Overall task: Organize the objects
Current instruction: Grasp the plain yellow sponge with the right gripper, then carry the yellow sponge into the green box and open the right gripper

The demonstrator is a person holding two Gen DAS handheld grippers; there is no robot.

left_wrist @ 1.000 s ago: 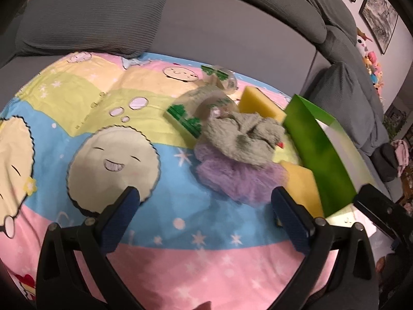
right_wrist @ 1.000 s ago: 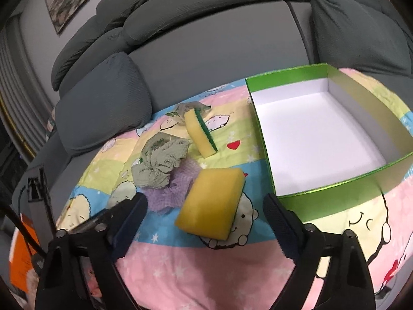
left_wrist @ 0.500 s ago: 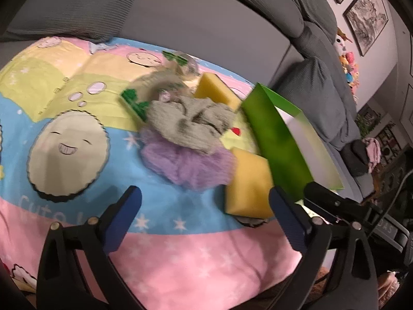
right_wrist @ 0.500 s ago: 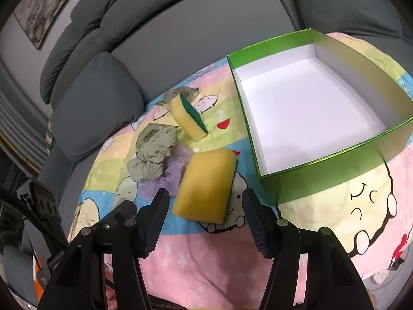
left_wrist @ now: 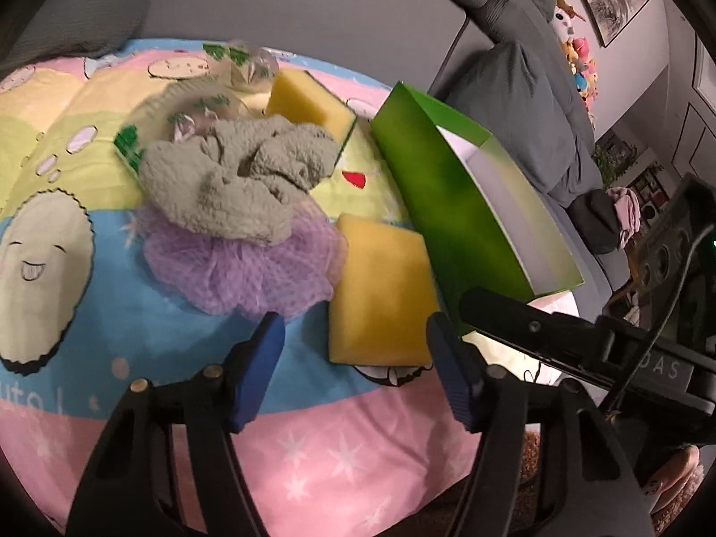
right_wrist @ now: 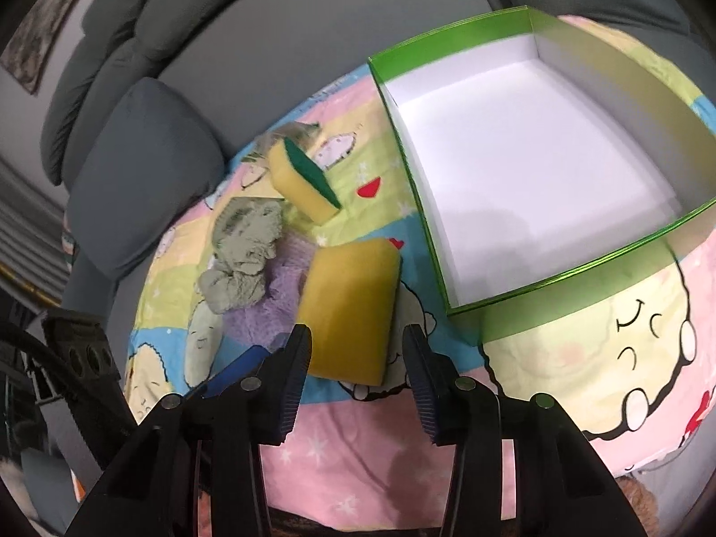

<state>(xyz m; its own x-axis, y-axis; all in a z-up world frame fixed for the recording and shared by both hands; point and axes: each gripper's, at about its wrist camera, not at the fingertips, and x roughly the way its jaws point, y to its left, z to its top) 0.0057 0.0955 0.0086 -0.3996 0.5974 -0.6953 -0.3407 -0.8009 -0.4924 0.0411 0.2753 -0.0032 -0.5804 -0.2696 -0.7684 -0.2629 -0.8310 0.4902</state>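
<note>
While both my grippers narrow on nothing, the flat yellow sponge (right_wrist: 351, 306) lies on the cartoon blanket (right_wrist: 581, 358), just beside the empty green box (right_wrist: 581, 277). It sits dead ahead of my right gripper (right_wrist: 358, 367), long axis running away from me, its near end level with the fingertips. My left gripper (left_wrist: 353, 364) also faces it.
</note>
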